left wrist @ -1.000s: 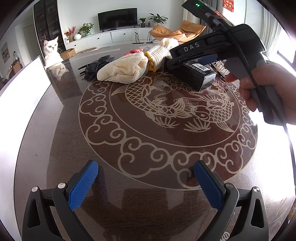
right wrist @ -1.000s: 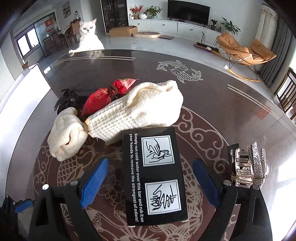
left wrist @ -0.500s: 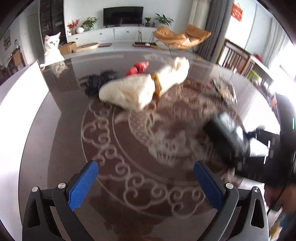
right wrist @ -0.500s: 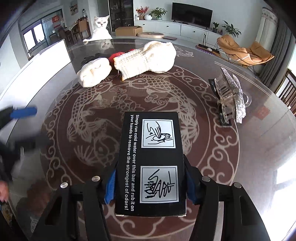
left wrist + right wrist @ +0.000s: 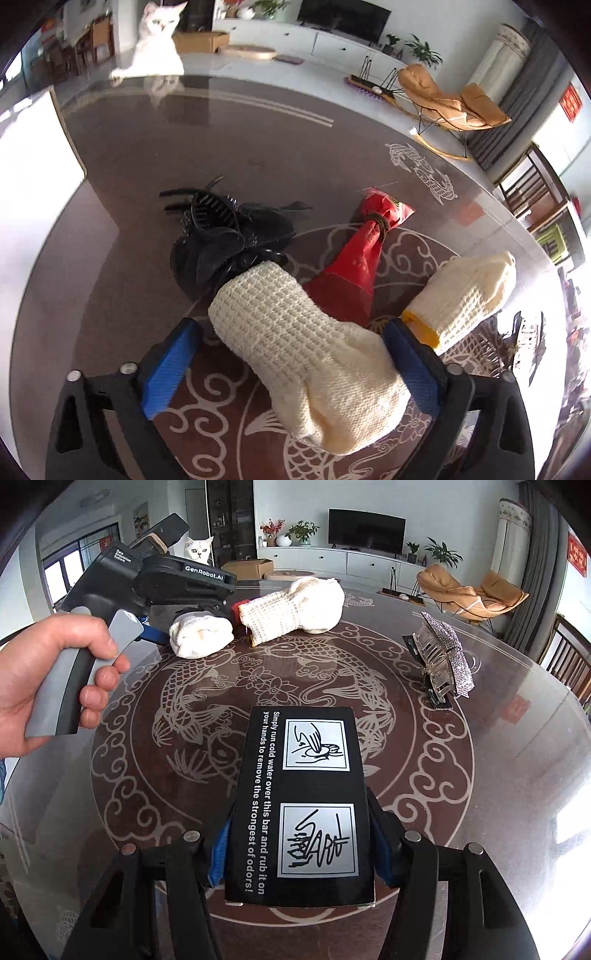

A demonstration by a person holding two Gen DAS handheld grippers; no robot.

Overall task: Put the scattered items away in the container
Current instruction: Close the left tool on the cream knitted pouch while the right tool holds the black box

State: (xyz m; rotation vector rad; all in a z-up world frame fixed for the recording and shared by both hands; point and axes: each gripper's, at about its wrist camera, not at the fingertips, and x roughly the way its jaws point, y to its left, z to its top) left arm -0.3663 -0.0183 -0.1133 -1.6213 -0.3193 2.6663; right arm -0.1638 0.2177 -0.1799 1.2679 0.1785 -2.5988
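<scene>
My left gripper (image 5: 291,325) straddles a cream knitted glove (image 5: 306,369) lying on the dark koi-patterned table (image 5: 258,147). Its jaws are closing: the right blue pad (image 5: 410,365) touches the glove, while the left pad (image 5: 170,369) stands clear of it. The right wrist view shows this gripper's body (image 5: 159,579) over the same glove (image 5: 201,635), held by a hand (image 5: 48,672). My right gripper (image 5: 299,834) is shut on a black printed box (image 5: 303,801), held above the table's near side.
Beside the glove lie a second cream glove with a yellow cuff (image 5: 465,295), a red tied pouch (image 5: 354,273) and a black hair claw (image 5: 221,240). A rhinestone clip (image 5: 443,657) sits at the right. A white panel (image 5: 33,166) borders the left edge. A white cat (image 5: 159,40) watches.
The left gripper swept across the table to the pile and now straddles the cream glove. The right gripper shut on the black box and drew it back from the pile.
</scene>
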